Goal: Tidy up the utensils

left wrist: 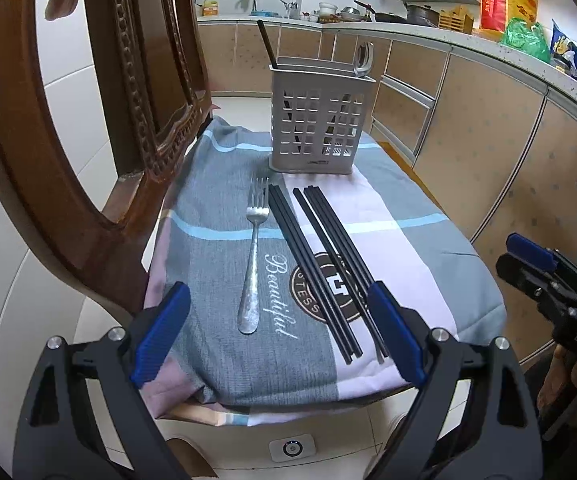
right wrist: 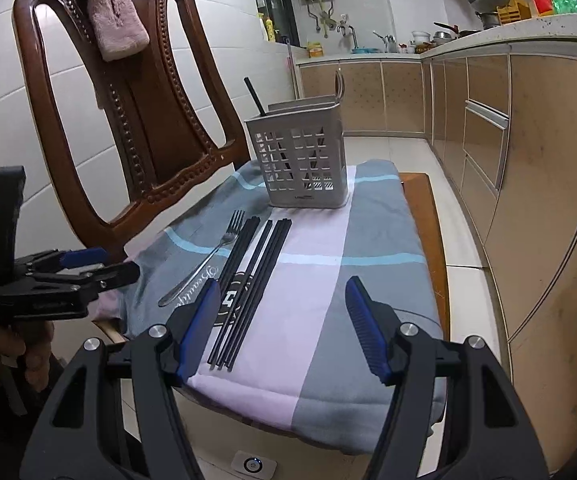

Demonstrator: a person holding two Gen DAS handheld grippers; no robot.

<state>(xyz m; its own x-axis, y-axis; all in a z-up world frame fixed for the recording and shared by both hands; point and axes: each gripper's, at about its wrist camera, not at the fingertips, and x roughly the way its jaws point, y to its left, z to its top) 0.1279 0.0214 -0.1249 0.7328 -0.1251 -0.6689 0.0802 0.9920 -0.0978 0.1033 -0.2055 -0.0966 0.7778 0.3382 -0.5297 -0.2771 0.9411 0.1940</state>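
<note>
A grey perforated utensil holder (left wrist: 315, 120) (right wrist: 299, 160) stands upright at the far end of a cloth-covered chair seat (left wrist: 224, 360) (right wrist: 328, 360); a black stick and a metal handle poke out of it. A steel fork (left wrist: 253, 256) (right wrist: 204, 260) lies on the cloth, tines toward the holder. Beside it lie several black chopsticks (left wrist: 320, 264) (right wrist: 248, 280) in two groups. My left gripper (left wrist: 278, 328) hangs open over the near edge, straddling the fork handle and chopstick ends without touching. My right gripper (right wrist: 284, 324) is open with nothing between its fingers, just right of the chopsticks' near ends.
The carved wooden chair back (right wrist: 136, 120) rises at the left with a pink towel (right wrist: 112, 8) over its top. Kitchen cabinets (right wrist: 528, 160) and a cluttered counter (left wrist: 408, 24) run along the right. The right gripper's body (left wrist: 548, 280) shows at the left view's right edge.
</note>
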